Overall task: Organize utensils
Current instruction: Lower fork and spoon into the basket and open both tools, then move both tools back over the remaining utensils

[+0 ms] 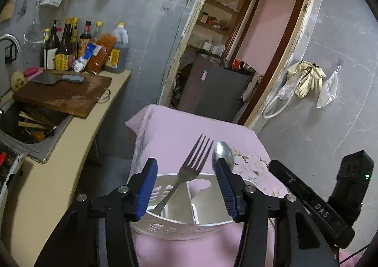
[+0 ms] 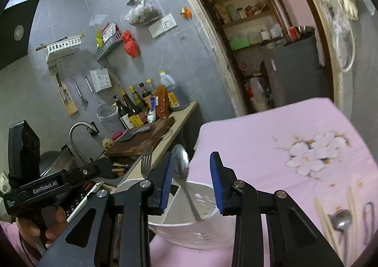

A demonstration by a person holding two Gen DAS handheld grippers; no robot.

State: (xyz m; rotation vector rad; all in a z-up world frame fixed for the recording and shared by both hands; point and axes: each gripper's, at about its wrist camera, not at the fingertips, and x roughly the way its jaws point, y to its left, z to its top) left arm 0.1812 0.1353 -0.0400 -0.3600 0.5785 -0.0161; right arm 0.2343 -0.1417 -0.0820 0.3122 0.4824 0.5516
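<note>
A white divided utensil holder [image 1: 179, 226] stands on the pink-clothed table [image 1: 179, 125]. A steel fork [image 1: 193, 160] leans in its left compartment, tines up. It passes between the blue pads of my left gripper [image 1: 185, 163], which is open and does not touch it. A steel spoon [image 1: 223, 152] stands in the other compartment, partly hidden by the right finger. In the right wrist view the spoon [image 2: 182, 163] rises from the holder [image 2: 189, 236] beside the left pad of my open right gripper [image 2: 191, 154]. The fork [image 2: 147, 159] shows further left.
Another spoon [image 2: 341, 219], chopsticks [image 2: 324, 212] and a looped metal utensil [image 2: 368, 215] lie on the cloth at right. A counter [image 1: 70, 139] on the left carries a cutting board [image 1: 63, 96] with a cleaver, bottles and a sink [image 1: 28, 129]. A doorway [image 1: 236, 54] opens beyond the table.
</note>
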